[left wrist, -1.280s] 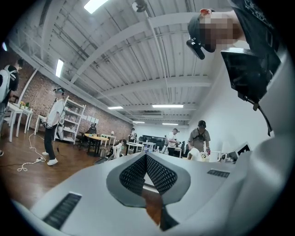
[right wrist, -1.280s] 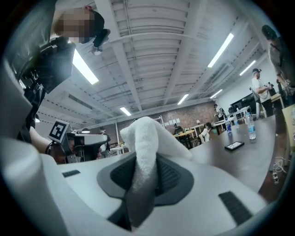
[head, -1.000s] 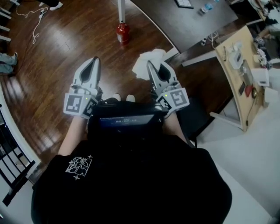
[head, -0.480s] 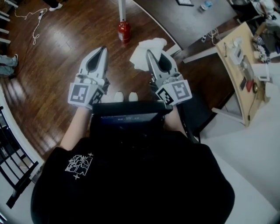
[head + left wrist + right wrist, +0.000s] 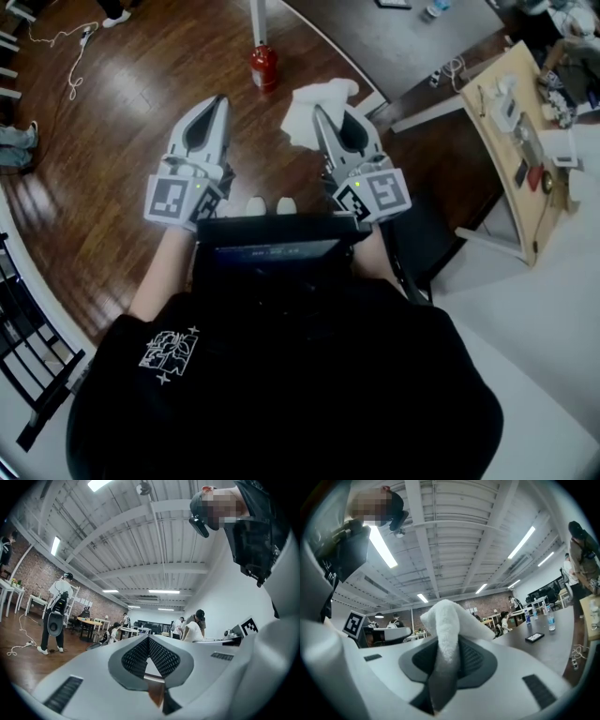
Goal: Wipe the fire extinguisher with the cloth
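On the dark wood floor (image 5: 141,112) ahead of the person, a red fire extinguisher (image 5: 263,66) stands upright just beside a white pole (image 5: 257,19), well apart from both hand-held tools and not yet touched. The right gripper (image 5: 317,112) has its jaws clamped on a fold of the white cloth (image 5: 302,105), most of which bunches loose beyond the tips. The left gripper (image 5: 221,101) has its jaws closed together with nothing between them. Trouble from this point would likely come two ways. The cloth, pinched only along a narrow fold, could drag free once it rubs against the cylinder. The extinguisher, standing unsupported, could rock or topple under a sideways wipe unless the left gripper opens and steadies it. The pole beside it may also crowd the reach to the far side.
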